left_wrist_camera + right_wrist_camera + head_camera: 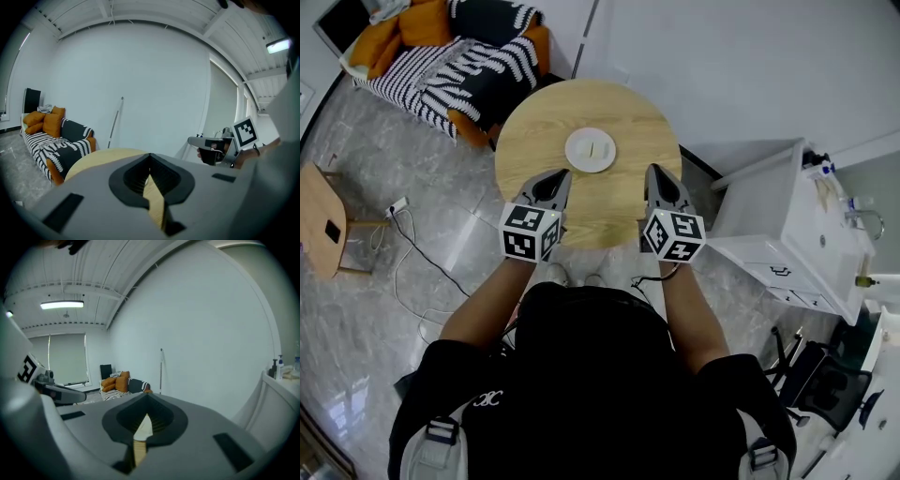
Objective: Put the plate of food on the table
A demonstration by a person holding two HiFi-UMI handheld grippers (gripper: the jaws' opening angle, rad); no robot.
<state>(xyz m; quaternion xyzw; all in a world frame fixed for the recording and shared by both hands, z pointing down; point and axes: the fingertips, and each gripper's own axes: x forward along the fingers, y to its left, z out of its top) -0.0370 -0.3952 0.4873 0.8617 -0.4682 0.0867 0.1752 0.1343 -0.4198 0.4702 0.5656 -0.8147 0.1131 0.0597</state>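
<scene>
A white plate (591,149) with a small pale piece of food rests at the middle of the round wooden table (534,122). My left gripper (557,178) hovers over the table's near edge, left of the plate and a short way from it, jaws shut with nothing in them. My right gripper (657,172) is level with it on the plate's right, also shut and holding nothing. In the left gripper view, the left gripper (150,157) shows only a thin slit of table wood. In the right gripper view, a white sliver of the plate (143,427) shows through the right gripper (146,400).
A sofa (459,56) with a striped blanket and orange cushions stands beyond the table at the far left. A wooden stool (323,220) and a floor cable (412,246) lie to the left. A white cabinet (778,225) stands close on the right.
</scene>
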